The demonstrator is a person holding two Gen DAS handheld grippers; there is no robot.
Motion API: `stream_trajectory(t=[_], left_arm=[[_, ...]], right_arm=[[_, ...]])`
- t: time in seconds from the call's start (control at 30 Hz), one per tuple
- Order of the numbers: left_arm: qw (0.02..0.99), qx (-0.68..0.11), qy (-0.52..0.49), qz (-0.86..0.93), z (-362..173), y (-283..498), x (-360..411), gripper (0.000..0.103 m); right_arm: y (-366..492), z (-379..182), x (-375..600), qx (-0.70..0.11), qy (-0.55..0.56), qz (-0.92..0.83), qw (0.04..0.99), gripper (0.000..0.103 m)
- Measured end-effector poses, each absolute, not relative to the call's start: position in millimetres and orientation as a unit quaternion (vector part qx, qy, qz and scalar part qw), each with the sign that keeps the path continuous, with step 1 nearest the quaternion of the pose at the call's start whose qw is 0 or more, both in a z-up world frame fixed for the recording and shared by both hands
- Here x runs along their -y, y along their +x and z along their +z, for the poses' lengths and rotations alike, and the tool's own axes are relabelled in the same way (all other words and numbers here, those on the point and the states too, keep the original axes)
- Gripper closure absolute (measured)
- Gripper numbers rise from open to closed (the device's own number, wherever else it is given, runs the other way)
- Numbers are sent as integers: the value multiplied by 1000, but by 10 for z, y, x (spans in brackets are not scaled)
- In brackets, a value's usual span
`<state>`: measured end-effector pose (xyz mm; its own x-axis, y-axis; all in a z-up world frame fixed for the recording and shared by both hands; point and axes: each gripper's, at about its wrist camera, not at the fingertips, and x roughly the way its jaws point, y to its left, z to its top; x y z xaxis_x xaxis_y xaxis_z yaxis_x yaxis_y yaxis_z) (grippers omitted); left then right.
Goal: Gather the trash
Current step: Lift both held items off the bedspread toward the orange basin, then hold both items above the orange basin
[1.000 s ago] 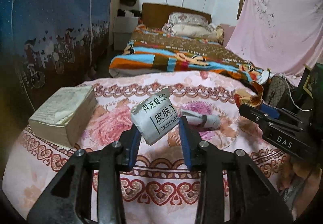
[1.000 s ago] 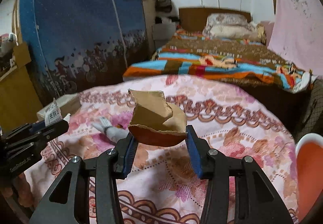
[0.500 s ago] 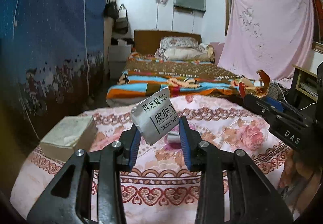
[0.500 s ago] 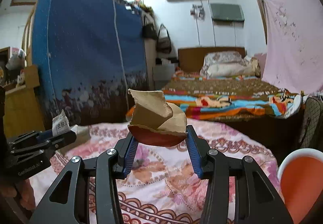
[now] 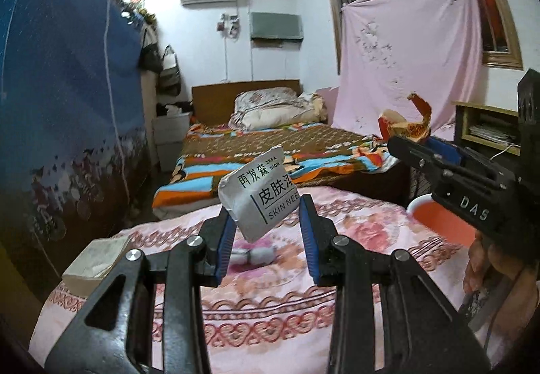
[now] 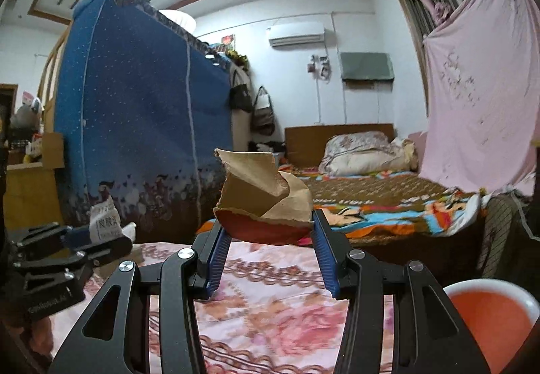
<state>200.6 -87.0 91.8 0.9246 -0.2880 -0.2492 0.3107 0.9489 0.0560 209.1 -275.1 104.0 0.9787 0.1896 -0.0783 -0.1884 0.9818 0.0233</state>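
While both pieces of trash are being carried clear of the pink floral bedspread (image 5: 270, 313), the step in hand looks like the transfer toward a bin rather than the pickup: the left gripper (image 5: 266, 225) is clamping the lower corner of a white skincare sachet (image 5: 258, 195), which is sticking up tilted at the centre of the left wrist view, and the right gripper (image 6: 268, 239) is squeezing a crumpled brown-and-red paper scrap (image 6: 261, 202) between its blue pads at the centre of the right wrist view. Each gripper is also showing in the other's frame, the right one at the right edge of the left view with the scrap poking up from its tip, the left one at the lower left of the right view. An orange bin with a white rim (image 6: 492, 316) is sitting at the lower right of the right view, just beside the bed. A small grey rolled item (image 5: 251, 255) is lying on the bedspread behind the left gripper, and a tissue box (image 5: 98, 261) is resting at the lower left. The next move is probably calling for swinging each load over the bin's mouth and only then spreading the jaws, since the light paper could flutter wide
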Motion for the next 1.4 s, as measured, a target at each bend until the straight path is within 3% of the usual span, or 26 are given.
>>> stream_trajectory(t=[0.33,0.83,1.4], left_arm=[[969,-84,76,-222,1060,1915,1304,82],[938,-100,95,-318,1080,1917,2073,82],[890,-219,83,-392,837,2137,2770,82]], right_arm=[[1792,1106,3185,-21,20,18,999,58],[1508,1009,4043,-30,74,-134,988,57],[1498,777,4457,-90,147,-198,965,57]])
